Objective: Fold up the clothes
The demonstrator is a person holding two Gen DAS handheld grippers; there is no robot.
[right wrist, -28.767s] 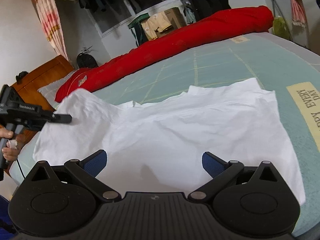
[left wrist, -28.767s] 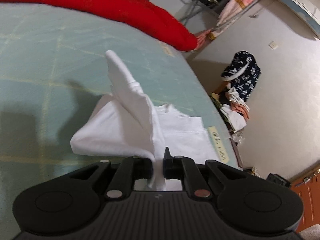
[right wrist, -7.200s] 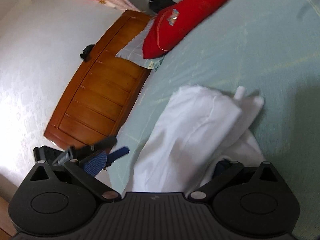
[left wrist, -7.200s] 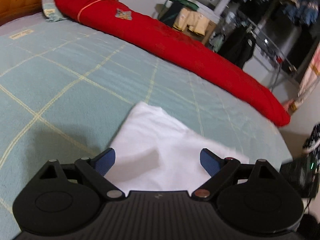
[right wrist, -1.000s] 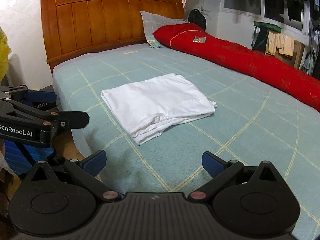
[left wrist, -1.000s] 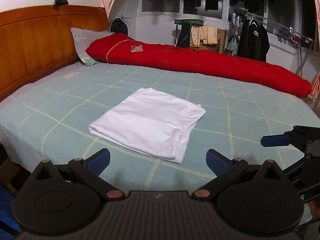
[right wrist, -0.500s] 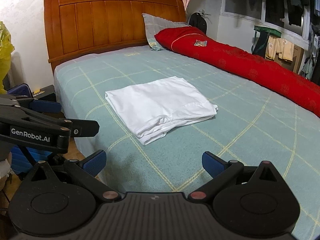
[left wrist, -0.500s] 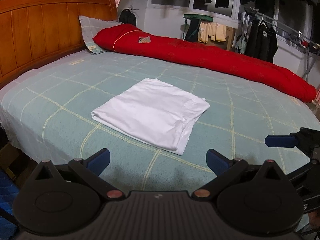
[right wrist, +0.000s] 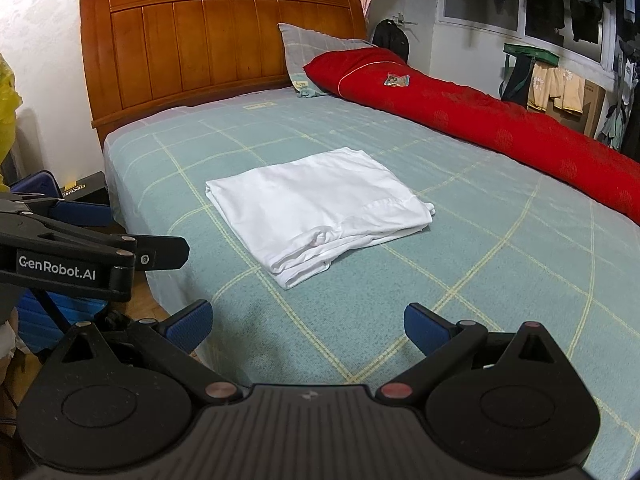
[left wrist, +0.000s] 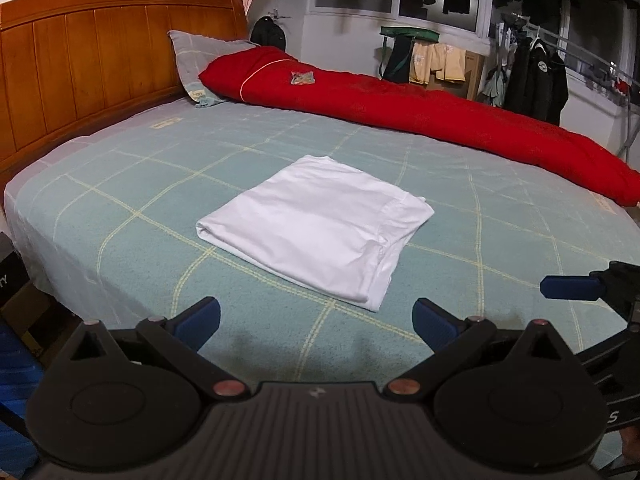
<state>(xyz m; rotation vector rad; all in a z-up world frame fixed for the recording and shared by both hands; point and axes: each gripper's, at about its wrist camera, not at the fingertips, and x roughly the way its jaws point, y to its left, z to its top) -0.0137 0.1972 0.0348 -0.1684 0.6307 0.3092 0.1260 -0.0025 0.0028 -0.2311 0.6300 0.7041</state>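
Note:
A white garment lies folded into a flat rectangle on the green checked bed sheet. My left gripper hovers near the bed's front edge, a short way back from the garment, open and holding nothing. My right gripper is likewise open and empty, pulled back from the garment's near corner. A blue fingertip of the right gripper shows at the right edge of the left wrist view. The left gripper's black body shows at the left of the right wrist view.
A long red duvet roll lies along the far side of the bed, with a grey pillow against the wooden headboard. Clothes hang on a rack beyond. Boxes stand on the floor beside the bed.
Both grippers have drawn slightly back and up from the bed over the last second; the folded garment lies still. Much earlier the garment was spread out, held and being folded.

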